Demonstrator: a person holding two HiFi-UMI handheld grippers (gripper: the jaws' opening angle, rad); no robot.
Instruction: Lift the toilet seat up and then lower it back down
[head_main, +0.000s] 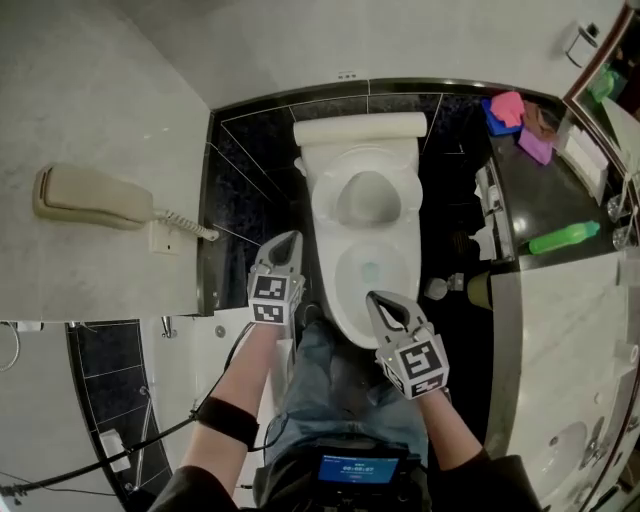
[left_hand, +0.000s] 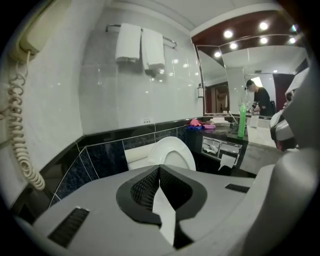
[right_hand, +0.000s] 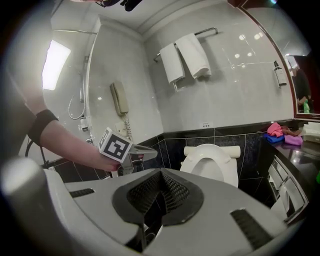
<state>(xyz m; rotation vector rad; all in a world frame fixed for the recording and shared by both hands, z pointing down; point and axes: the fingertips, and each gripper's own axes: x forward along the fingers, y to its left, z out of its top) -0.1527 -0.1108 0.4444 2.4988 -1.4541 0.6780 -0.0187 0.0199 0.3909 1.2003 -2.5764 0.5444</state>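
**First:** While the person holds both grippers low in front of the bowl (head_main: 345, 300), where is the toilet seat (head_main: 328, 195)?

**Second:** It stands raised, leaning back against the cistern (head_main: 360, 128). The bowl lies open below it, and water shows at the bottom.

**First:** And the left gripper (head_main: 286, 243)?

**Second:** It is just off the bowl's left side and points toward the black tiled wall (head_main: 245, 170). Its jaws are pressed together with nothing between them. Its own view shows the upright seat ahead, well clear of the tips.

**First:** The right gripper (head_main: 380, 302)?

**Second:** It sits over the bowl's front rim in the head view. Whether it touches the rim cannot be told from there. Its jaws also meet at the tip and hold nothing.

**First:** What else is around?

**Second:** A wall phone (head_main: 90, 197) with a coiled cord hangs to the left. Two folded towels (right_hand: 187, 62) hang on a rail above the cistern. On the dark counter (head_main: 545, 200) to the right lie a green bottle (head_main: 563, 238) and some pink cloths (head_main: 508, 108).
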